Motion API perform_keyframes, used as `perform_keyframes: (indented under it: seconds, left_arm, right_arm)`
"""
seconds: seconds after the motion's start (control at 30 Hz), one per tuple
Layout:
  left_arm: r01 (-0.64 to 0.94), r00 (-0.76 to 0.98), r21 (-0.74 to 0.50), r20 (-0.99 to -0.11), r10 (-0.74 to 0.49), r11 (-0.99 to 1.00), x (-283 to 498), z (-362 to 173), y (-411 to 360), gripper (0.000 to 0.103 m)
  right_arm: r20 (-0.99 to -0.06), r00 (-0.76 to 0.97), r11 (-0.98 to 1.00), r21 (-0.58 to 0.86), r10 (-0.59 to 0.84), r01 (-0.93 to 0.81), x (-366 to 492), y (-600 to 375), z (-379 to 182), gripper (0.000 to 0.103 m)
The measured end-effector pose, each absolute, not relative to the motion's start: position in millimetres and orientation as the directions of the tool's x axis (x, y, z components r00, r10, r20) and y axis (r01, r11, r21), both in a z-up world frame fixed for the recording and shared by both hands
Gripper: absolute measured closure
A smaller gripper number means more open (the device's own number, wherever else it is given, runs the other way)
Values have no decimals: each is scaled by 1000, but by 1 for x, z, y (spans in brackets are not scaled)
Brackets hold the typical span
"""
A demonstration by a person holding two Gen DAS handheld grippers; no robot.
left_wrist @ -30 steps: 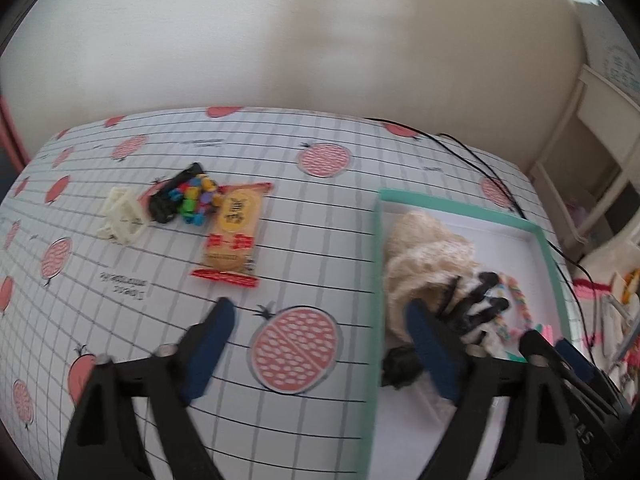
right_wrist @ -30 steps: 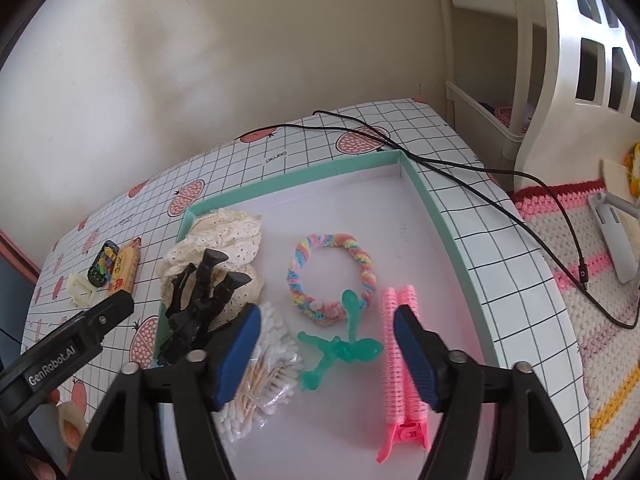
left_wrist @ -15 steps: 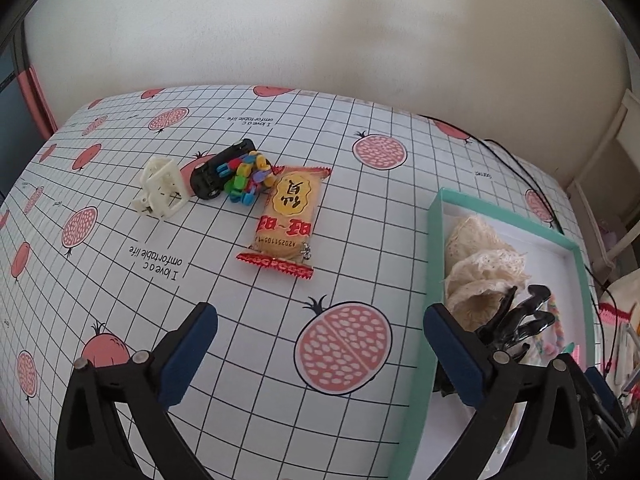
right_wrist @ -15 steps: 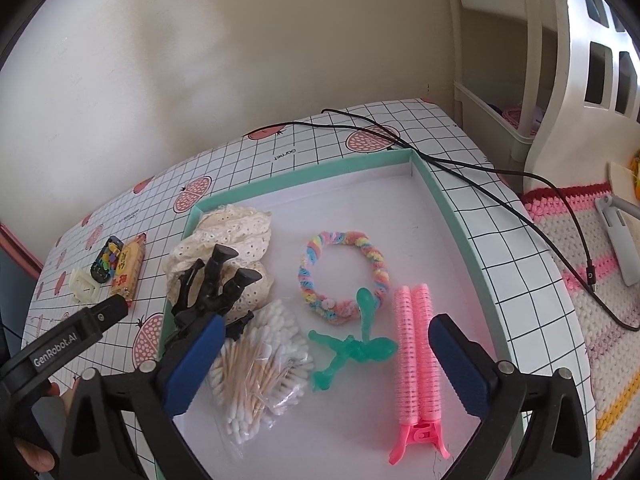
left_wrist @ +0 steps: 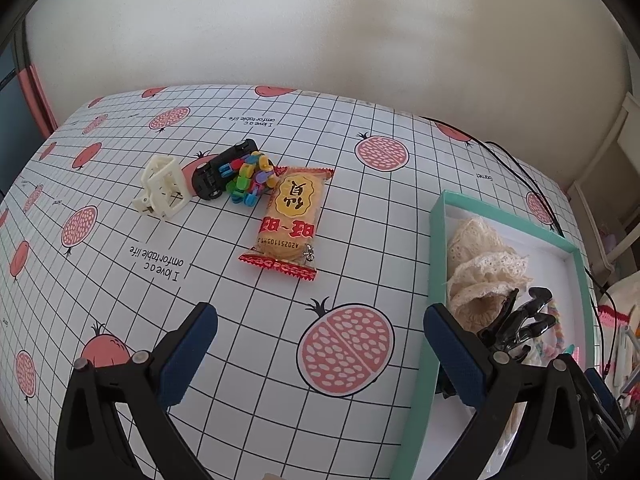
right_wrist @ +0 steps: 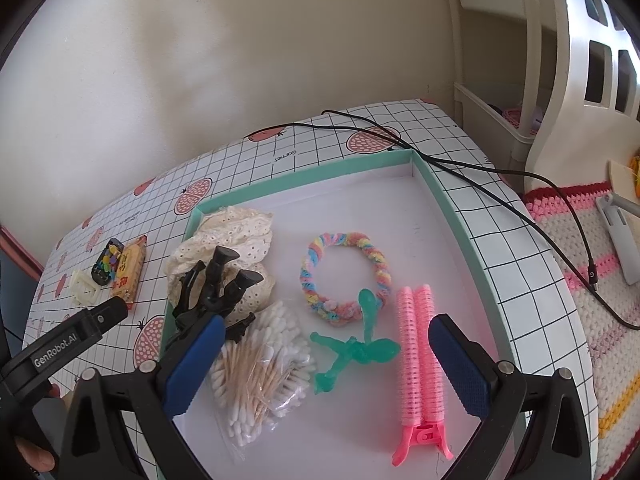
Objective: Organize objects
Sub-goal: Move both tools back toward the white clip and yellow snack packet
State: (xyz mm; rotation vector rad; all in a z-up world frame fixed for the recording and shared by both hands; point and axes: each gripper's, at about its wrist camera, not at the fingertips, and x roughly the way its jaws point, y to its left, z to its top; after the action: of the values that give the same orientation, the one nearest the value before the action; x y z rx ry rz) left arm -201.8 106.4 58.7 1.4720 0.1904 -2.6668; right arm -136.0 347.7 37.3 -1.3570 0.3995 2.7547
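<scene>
My left gripper is open and empty, low over the table in front of the pomegranate print. Beyond it lie an orange snack packet, a colourful linked toy, a black toy car and a white hair claw. My right gripper hangs open and empty over the teal-rimmed box. In the box are a cotton swab bag, a green plastic piece, a pink roller clip, a rainbow scrunchie, a cream lace scrunchie and a black claw clip.
A black cable runs across the table's far right corner and down to the floor. The wall stands close behind the table. A white shelf unit and a striped crochet rug lie to the right. The box's left rim is beside my left gripper's right finger.
The left gripper swung left, off the box and out over the table, and its jaws opened wider. The right gripper's jaws also opened wider above the box.
</scene>
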Motion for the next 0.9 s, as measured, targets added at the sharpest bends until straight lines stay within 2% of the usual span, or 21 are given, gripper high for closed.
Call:
perform_keyframes:
  seconds: [0.43,0.77,0.9]
  left_arm:
    - [123,-545,-127,-837,40,-984,-208,76,85,0]
    - [161,-603,-148,-798,22,-976,-217,113,22,0]
    - [185,-624,-121,-781,-22,-975,-219,130,-4,0]
  right_arm:
    - [-754,-651,-971,209,-83,-119,-139,329,56,0]
    - [-680,-720,-964,261,-142,-56,-146,291,105,0]
    - [-653,-738,-961,277,-170,-24,-151,269,125,0]
